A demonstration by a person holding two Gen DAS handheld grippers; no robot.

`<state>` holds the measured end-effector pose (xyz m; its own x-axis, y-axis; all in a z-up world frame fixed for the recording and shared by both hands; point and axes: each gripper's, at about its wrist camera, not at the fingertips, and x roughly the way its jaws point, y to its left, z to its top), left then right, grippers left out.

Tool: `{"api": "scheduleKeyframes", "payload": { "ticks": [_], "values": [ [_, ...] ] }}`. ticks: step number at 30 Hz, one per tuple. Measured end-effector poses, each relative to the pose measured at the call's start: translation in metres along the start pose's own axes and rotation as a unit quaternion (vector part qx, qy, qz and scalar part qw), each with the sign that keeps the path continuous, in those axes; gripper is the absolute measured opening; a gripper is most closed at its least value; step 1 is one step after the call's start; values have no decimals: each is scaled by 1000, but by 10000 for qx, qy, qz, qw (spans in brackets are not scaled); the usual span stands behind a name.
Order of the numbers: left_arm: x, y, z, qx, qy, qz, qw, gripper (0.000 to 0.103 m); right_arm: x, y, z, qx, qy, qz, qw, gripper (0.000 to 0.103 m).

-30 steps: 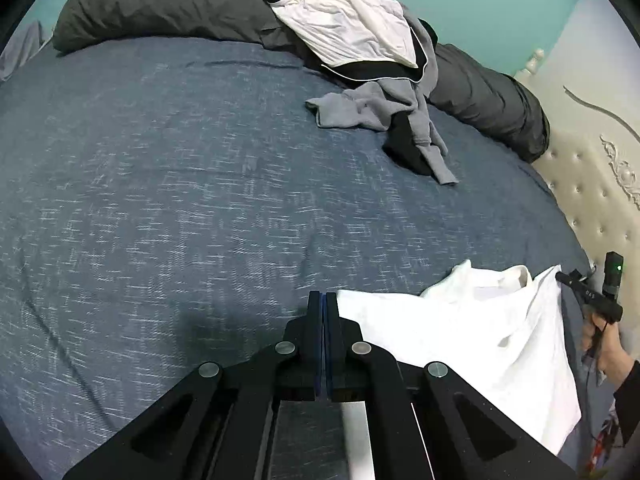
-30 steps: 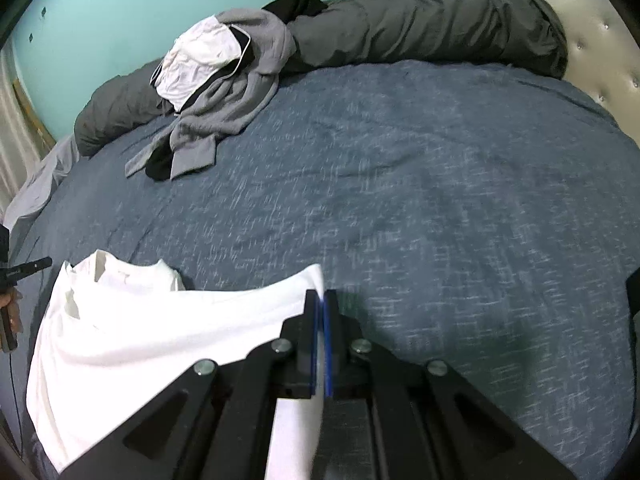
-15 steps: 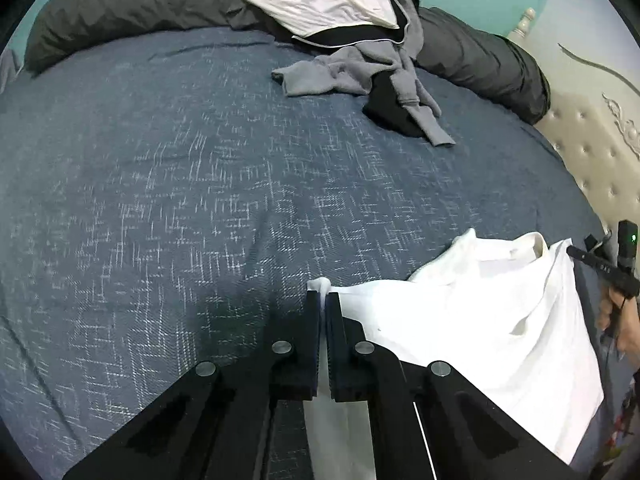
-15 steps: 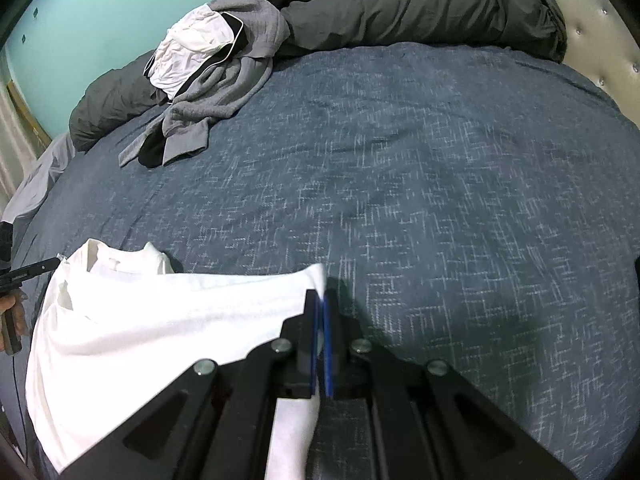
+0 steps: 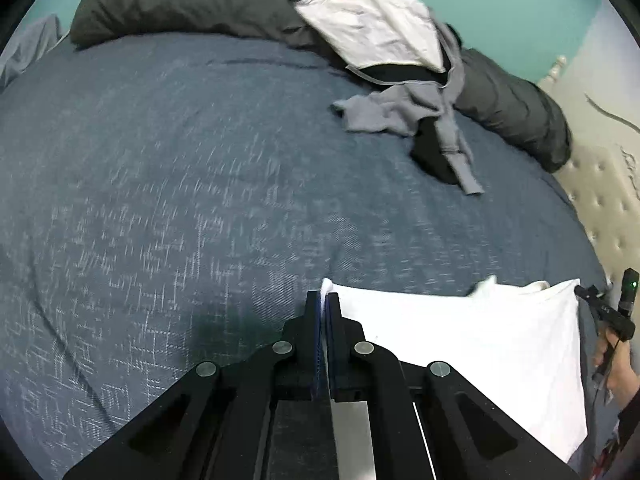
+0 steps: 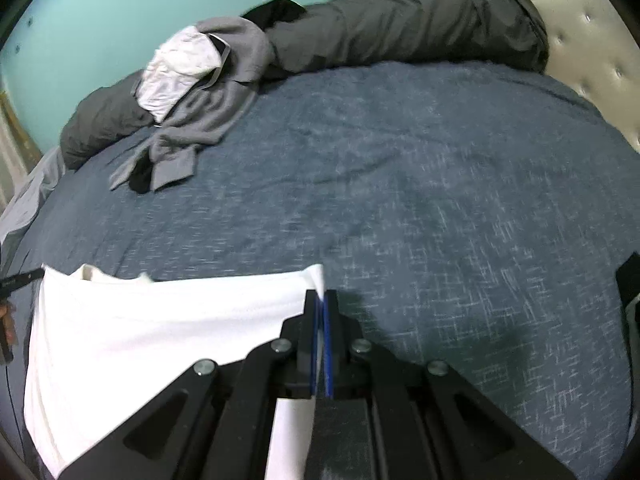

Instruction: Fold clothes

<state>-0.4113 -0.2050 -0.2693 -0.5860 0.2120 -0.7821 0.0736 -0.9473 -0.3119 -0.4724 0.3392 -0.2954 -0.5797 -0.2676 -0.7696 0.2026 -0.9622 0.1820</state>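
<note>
Stretched taut since before: white shirt (image 5: 472, 344), both grippers (image 5: 323, 300) (image 6: 321, 298) angled down, clamped on corners.

The left gripper (image 5: 323, 300) points forward and steeply downward, its two black fingers pressed together so that only a thin blue line of padding shows between them, pinched on white cloth. The right gripper (image 6: 321, 300) is angled down the same way, its jaws likewise clamped tight on cloth. In the left wrist view, the person's right hand (image 5: 614, 364) shows at the far right edge, wrapped round its gripper's handle. In the right wrist view, the left hand (image 6: 8, 320) peeks in at the left edge.
</note>
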Motion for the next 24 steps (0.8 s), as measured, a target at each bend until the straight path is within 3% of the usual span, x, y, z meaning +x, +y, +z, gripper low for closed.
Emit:
{"api": "scheduleKeyframes", "payload": {
  "ticks": [9,13,15,18,20,24],
  "values": [
    [19,4,-6,-43,163,6,9999,3,27,-14,-9,403,254,-123,9988,2],
    [21,3,-7,-96,206,8,9997,6,28,-16,-9,547,278,18,9981,2],
    [17,3,-9,-170,240,-50,9996,13,24,-16,-9,579,267,30,9980,4],
    [4,3,-16,-176,280,-98,9994,39,16,-12,-8,466,376,-164,9981,14],
    [-10,5,-30,-214,396,-214,9988,40,1,-13,-11,457,362,-120,9982,26],
    [-46,-1,-77,22,684,-493,9964,40,-42,-10,-38,529,560,449,9960,30]
  ]
}}
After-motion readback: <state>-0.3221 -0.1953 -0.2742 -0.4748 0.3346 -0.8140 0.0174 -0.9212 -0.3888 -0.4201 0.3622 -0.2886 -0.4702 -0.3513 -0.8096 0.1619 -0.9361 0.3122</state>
